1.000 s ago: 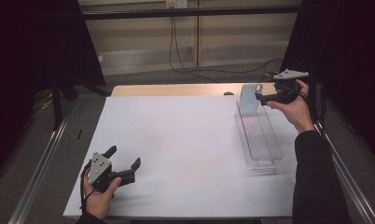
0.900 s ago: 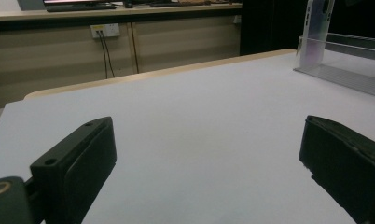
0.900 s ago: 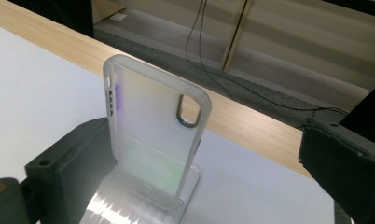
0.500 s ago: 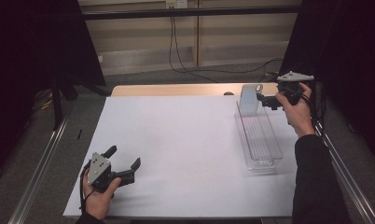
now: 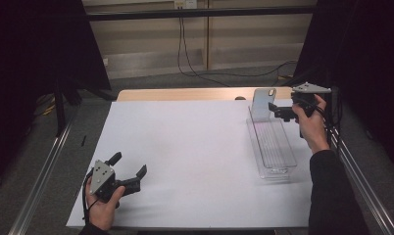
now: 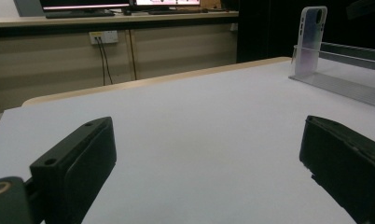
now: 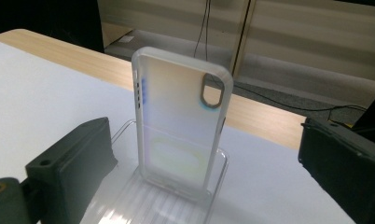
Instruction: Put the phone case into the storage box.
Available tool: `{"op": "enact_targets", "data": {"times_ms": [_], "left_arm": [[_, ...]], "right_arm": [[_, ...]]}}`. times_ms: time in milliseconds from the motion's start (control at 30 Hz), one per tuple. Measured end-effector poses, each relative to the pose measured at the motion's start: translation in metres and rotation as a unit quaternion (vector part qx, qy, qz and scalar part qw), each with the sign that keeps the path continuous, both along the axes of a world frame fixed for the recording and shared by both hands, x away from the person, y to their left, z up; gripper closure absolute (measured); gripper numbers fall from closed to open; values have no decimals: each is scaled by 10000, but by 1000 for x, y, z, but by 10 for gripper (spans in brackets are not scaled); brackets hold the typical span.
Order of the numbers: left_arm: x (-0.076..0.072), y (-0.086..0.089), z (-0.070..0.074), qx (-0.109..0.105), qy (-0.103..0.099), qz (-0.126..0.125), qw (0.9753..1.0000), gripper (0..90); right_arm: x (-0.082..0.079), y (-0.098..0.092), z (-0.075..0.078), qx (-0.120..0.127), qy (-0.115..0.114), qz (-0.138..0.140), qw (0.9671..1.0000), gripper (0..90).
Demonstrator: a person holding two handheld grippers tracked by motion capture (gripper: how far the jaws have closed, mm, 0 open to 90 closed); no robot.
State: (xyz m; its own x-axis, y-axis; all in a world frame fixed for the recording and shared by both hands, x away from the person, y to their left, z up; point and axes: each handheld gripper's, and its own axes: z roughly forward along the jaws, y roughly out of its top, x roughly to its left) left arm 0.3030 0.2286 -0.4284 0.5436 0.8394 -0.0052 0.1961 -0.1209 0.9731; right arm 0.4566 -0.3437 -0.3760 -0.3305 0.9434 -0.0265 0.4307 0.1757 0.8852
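A clear tray lies on the tabletop toward its right side, its length running from the near edge toward the far edge. A phone case stands upright in the tray's far end. The right tongs hang just right of the case, above the tray's far right corner, their jaws set apart to either side of the case in the right gripper view and not touching it. The left tongs sit at the tabletop's near left corner, well apart from the tray, jaws spread.
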Motion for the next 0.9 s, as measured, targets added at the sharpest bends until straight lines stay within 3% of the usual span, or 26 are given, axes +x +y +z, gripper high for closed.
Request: {"op": "enact_targets", "data": {"times_ms": [300, 900], "left_arm": [[-1, -2, 1, -46, 8, -32, 10000, 39], [-1, 0, 0, -53, 40, 37, 10000, 35]], "right_arm": [[-17, -9, 0, 199, -333, -273, 9989, 23], [-53, -11, -9, 319, -543, -332, 9975, 14]]}}
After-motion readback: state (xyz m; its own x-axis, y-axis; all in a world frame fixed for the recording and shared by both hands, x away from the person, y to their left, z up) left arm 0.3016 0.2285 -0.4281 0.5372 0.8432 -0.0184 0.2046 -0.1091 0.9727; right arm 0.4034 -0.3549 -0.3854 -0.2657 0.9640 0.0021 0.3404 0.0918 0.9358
